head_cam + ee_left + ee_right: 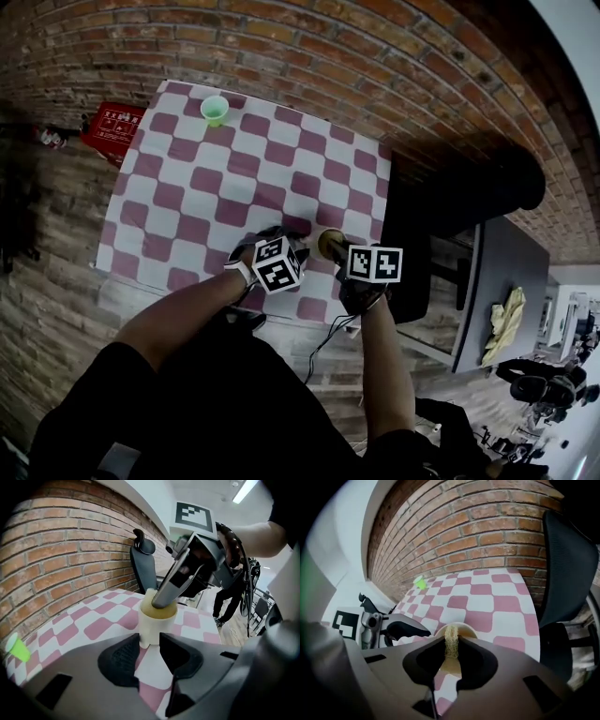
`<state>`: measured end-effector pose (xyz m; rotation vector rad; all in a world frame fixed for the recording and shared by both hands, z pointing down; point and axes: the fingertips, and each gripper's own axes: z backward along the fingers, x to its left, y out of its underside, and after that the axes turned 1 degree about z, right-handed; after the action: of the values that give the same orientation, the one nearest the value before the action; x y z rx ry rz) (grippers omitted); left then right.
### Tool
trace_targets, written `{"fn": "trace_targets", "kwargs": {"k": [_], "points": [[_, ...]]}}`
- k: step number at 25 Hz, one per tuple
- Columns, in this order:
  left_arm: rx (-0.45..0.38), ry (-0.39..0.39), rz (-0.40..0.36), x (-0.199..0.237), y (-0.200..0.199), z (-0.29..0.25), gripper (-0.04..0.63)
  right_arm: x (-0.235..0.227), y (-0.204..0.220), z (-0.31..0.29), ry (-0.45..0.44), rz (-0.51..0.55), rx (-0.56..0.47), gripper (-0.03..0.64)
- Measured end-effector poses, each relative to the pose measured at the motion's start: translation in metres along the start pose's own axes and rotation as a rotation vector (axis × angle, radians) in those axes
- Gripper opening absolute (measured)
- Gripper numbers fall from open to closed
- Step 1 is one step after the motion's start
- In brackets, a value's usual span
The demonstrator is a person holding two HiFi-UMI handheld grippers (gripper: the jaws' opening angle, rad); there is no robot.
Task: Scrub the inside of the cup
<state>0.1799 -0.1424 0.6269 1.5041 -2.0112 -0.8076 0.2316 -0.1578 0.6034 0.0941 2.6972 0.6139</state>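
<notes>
– Where's the cup (157, 620)?

– At the near edge of the table, on the checked cloth (187, 206). The left gripper (150, 641) has its jaws pinched on a small tab low on the cup's side. The right gripper (451, 649) is clamped on a scrubber (451, 637) and reaches down into the cup's mouth.

– What does it look like?

– Cream, squat and round, with smooth walls. The scrubber is a coarse, yellowish mesh. A small green cup (215, 110) stands at the far left corner.
</notes>
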Motion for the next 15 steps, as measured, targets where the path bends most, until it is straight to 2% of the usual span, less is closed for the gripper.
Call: {"fn": "trace_targets", "kwargs": {"k": [3, 7, 9, 11, 15], "points": [[0.005, 0.005, -0.010, -0.002, 0.000, -0.001, 0.140, 0.007, -0.007, 0.021, -0.043, -0.032, -0.070, 0.077], [0.013, 0.008, -0.025, -0.002, 0.000, 0.000, 0.140, 0.023, -0.027, 0.062, -0.114, -0.023, -0.188, 0.077], [0.015, 0.008, -0.026, -0.002, 0.000, 0.001, 0.140, 0.025, -0.039, 0.080, -0.105, 0.009, -0.239, 0.077], [0.017, 0.007, -0.026, -0.003, 0.001, 0.001, 0.140, 0.018, -0.041, 0.084, -0.024, 0.120, -0.214, 0.077], [0.023, 0.008, -0.035, -0.003, 0.001, 0.001, 0.140, 0.008, -0.016, 0.053, 0.133, 0.486, 0.027, 0.077]]}}
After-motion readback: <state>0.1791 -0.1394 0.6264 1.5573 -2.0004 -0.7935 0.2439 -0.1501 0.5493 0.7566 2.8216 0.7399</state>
